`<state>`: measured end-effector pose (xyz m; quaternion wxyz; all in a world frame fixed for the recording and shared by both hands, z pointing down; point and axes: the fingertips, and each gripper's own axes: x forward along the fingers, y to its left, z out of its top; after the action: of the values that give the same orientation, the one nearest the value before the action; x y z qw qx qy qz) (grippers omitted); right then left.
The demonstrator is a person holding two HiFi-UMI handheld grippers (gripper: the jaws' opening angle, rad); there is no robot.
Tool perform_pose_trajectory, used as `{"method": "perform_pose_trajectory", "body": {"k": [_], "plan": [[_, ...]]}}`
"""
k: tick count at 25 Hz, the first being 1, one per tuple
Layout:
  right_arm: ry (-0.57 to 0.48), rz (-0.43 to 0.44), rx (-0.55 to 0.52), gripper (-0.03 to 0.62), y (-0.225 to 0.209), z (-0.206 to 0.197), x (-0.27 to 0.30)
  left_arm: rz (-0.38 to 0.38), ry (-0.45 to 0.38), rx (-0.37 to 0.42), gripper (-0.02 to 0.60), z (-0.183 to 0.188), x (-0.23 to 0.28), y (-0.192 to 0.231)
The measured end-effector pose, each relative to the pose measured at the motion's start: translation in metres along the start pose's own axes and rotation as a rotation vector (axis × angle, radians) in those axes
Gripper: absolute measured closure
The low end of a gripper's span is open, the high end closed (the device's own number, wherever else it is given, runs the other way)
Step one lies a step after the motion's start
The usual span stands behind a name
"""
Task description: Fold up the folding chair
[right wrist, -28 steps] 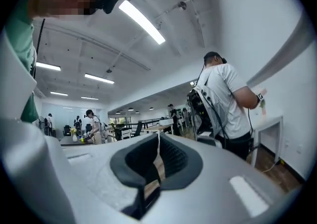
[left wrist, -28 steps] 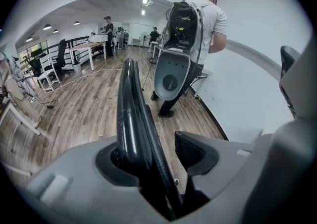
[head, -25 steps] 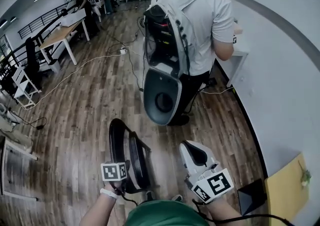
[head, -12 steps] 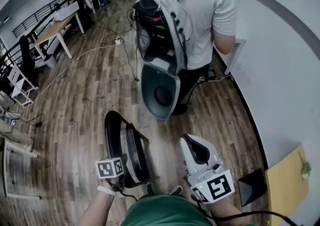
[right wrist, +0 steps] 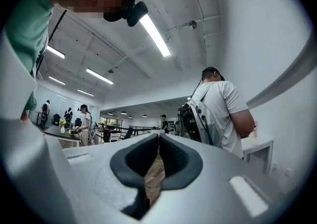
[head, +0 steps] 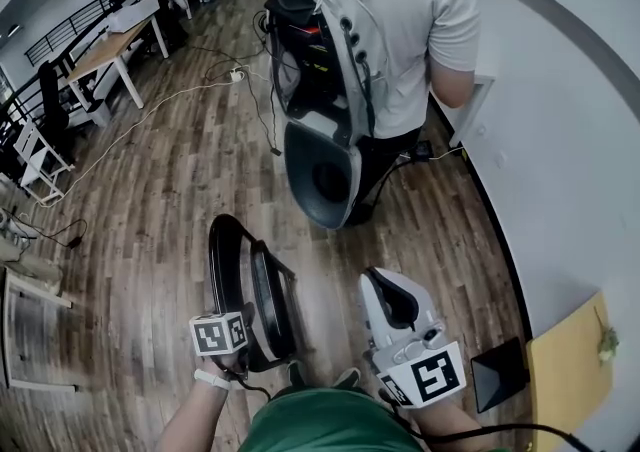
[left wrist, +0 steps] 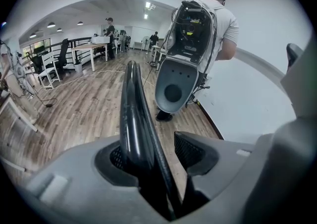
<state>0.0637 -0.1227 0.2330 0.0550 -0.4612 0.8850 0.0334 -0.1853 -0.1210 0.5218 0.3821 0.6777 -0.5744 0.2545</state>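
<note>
The black folding chair [head: 250,285] stands folded flat and upright on the wooden floor, just in front of me. My left gripper [head: 248,345] points down at its near top edge. In the left gripper view the chair's frame tube [left wrist: 133,104] runs up from between the jaws, with my left gripper [left wrist: 158,156] shut on it. My right gripper [head: 386,287] hangs to the right of the chair, apart from it. In its own view the right gripper [right wrist: 158,156] is shut with nothing between its pads and points out level across the room.
A person [head: 410,30] wearing a bulky equipment backpack [head: 322,175] stands close ahead by a white wall [head: 570,140]. A cardboard sheet [head: 570,370] and a dark box [head: 497,380] lie at the right. Desks [head: 110,45], chairs and a floor cable [head: 170,105] are at the far left.
The head view has shifted slightly. Both grippers and the chair keep their places.
</note>
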Motion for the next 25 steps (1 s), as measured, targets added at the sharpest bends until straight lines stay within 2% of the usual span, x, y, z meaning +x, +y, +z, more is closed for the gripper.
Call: {"method": "perform_pose_trajectory", "body": {"k": [25], "plan": [[0.003,-0.011,-0.001,0.585,0.002,-0.009,-0.007,0.035,-0.008,0.024,0.37,-0.006,-0.001,0.012]]}}
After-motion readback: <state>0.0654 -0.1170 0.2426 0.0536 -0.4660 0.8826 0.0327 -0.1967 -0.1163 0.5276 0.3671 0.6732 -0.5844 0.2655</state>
